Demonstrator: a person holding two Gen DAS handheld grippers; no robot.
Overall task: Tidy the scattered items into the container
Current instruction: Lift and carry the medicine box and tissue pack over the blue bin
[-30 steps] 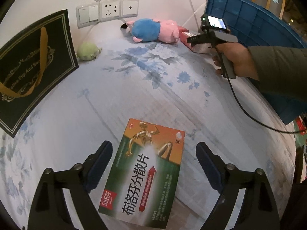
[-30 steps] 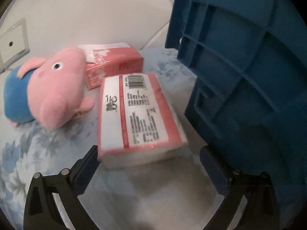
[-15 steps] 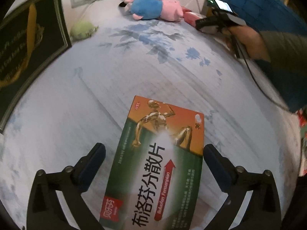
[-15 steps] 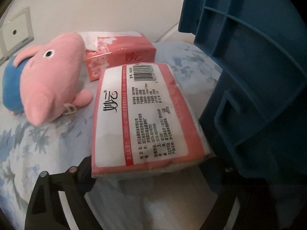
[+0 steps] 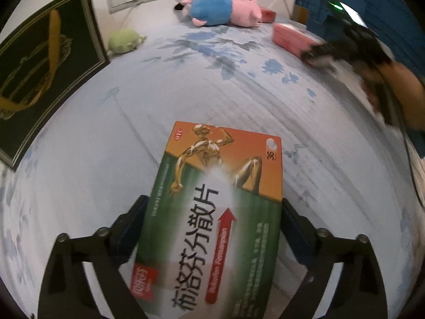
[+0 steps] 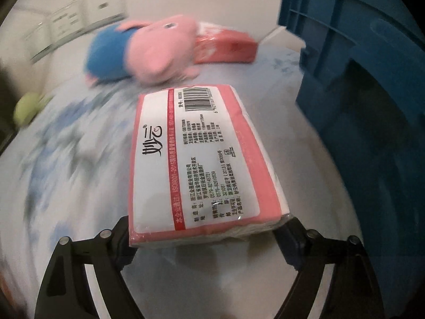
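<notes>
Altogether: one medicine box [image 5: 212, 220], two tissue packs [image 6: 204, 156], one pig plush [image 6: 140, 50].

glossy cardboard medicine box [image 5: 217, 212], film-wrapped tissue pack [image 6: 202, 159].

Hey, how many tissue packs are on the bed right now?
2. One pack sits between the right claw's fingers beside the blue crate. The other pack lies behind the pig plush by the wall. More may be hidden.

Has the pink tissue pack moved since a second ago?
Yes. The tissue pack, now between the right tool's fingers, has swung away from the blue crate, toward the middle of the bed.
</notes>
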